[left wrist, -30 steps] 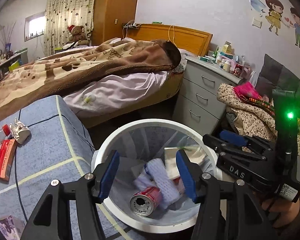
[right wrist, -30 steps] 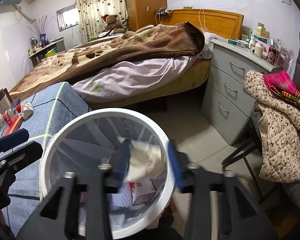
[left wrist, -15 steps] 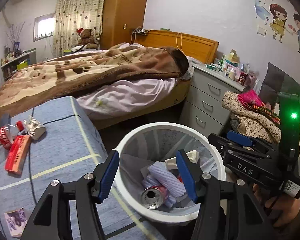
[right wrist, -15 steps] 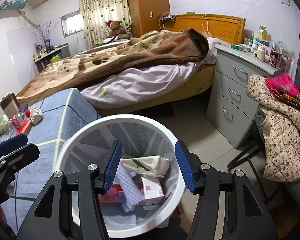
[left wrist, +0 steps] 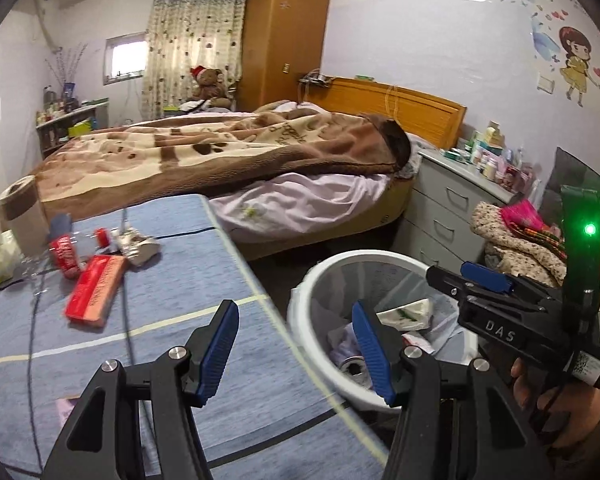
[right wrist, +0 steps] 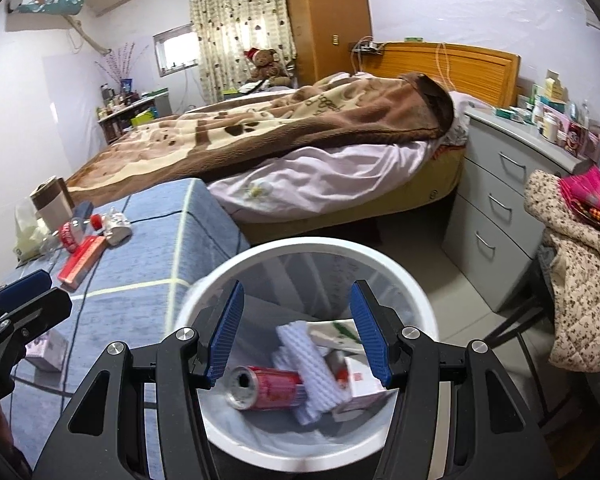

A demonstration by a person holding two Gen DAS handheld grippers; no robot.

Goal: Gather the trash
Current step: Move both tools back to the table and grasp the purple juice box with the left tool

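A white trash bin [right wrist: 316, 246] stands on the floor beside a blue-covered table [left wrist: 172, 304]. It holds a red can [right wrist: 268, 388], white foam wrap [right wrist: 304, 364] and small boxes. My right gripper [right wrist: 296, 336] is open and empty above the bin. My left gripper [left wrist: 296, 352] is open and empty over the table's right edge. Trash lies on the table at the far left: a red box [left wrist: 96, 290], a red-labelled plastic bottle [left wrist: 64, 252] and a crumpled wrapper [left wrist: 138, 246]. The bin also shows in the left wrist view [left wrist: 364, 258].
A paper roll [left wrist: 22, 212] stands at the table's far left corner. A small pinkish box [right wrist: 48, 354] lies near the table's front. A bed [right wrist: 300, 152] lies beyond, grey drawers [right wrist: 496, 204] to the right, and a chair with clothes [right wrist: 576, 280] beside them.
My right gripper let a white wrapper drop into the bin and opened. My left gripper swung left, away from the bin towards the table.
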